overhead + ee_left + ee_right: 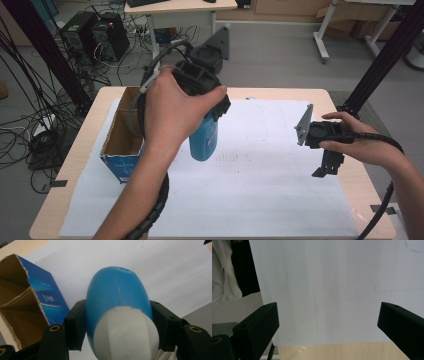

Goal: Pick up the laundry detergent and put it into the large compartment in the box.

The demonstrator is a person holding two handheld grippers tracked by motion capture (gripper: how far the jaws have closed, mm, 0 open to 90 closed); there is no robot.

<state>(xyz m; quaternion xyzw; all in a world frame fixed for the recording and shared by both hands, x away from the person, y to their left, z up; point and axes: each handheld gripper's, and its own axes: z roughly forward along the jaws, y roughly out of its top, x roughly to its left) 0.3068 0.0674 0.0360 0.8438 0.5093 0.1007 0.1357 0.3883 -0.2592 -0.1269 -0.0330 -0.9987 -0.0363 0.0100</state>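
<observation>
Here, my left gripper (212, 117) is closed on a blue bottle (203, 141), one black jaw pressed against each side of its body. In the left gripper view the bottle (117, 297) runs away from the camera, its white cap (126, 333) nearest the lens and its rounded blue base farthest. In the high view the bottle hangs downward from my left hand (172, 107), above the white paper sheet (260, 200) that covers most of the wooden table (80, 150). Whether the base touches the sheet cannot be told.

Just to the left of the bottle stands an open cardboard box (122, 137), blue outside and brown inside, its torn top edge open upward. In the left gripper view the box (30, 305) lies beside the left jaw, apart from the bottle.

My right gripper (327, 165) is held at the table's right side, well apart from the bottle, in my right hand (362, 142). In the right gripper view its jaws (328, 322) stand wide apart with nothing between them, above the edge of the sheet (324, 290) and a strip of bare table (337, 351).
</observation>
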